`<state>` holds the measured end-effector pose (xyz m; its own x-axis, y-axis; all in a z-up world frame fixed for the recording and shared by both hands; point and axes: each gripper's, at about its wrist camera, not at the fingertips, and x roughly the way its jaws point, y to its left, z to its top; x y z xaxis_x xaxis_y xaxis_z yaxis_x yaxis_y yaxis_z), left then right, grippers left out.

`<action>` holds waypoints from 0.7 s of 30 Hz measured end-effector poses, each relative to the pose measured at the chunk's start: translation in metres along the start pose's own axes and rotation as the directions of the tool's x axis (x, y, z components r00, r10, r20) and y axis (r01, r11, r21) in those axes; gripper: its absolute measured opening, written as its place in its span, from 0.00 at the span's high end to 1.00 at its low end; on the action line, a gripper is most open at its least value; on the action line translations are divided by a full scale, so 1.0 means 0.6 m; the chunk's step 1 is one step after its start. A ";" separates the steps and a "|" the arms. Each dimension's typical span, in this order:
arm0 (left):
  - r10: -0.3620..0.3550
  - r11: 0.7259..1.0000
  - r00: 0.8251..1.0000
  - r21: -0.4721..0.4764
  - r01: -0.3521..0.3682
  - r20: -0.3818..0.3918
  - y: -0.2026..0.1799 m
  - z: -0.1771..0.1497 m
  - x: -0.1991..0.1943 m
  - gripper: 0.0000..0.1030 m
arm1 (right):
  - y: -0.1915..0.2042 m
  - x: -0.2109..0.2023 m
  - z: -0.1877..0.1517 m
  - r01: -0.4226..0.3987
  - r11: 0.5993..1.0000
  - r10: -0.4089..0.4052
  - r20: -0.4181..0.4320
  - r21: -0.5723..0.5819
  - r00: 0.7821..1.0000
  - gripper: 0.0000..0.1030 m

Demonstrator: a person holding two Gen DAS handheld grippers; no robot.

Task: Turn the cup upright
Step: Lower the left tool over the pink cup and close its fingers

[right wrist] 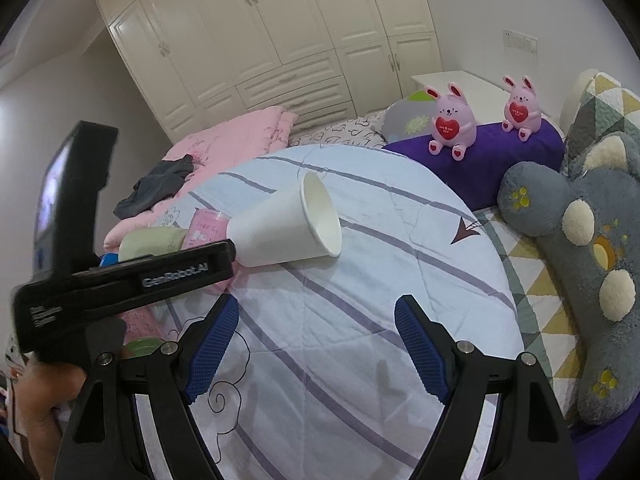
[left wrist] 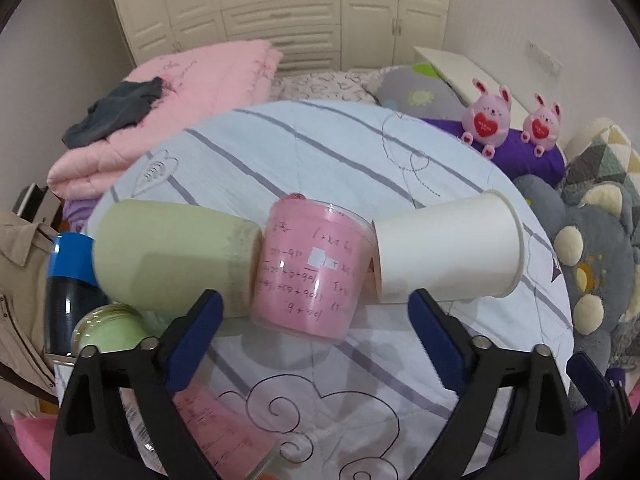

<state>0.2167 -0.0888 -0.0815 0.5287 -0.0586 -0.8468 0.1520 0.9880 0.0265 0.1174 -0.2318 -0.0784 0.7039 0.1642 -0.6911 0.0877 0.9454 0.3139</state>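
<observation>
**A Bedroom at Home**

This was a bedroom in a home. A big cream wardrobe with many doors filled the top of the frame. A soft blue striped quilt covered the middle. A folded pink blanket lay at the upper left. Two pink bunny toys sat on a purple pillow at the upper right.

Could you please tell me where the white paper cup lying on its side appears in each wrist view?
Left wrist view: white paper cup lies right of centre, mouth pointing right, beside the pink cup.
Right wrist view: it lies left of centre, mouth toward the right.
Shared landmark: the two pink bunny toys on the purple cushion.
</observation>
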 end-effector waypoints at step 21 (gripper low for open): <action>-0.036 0.996 0.999 0.084 0.038 -0.028 -0.020 -0.008 0.018 0.41 | 0.002 0.012 0.000 -0.005 1.000 0.005 -0.025 0.024 1.000 0.21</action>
<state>0.2167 -0.1005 -0.0936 0.4995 -0.0898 -0.8616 0.2412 0.9697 0.0388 0.1226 -0.2293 -0.0832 0.6863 0.1763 -0.7056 0.1015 0.9375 0.3329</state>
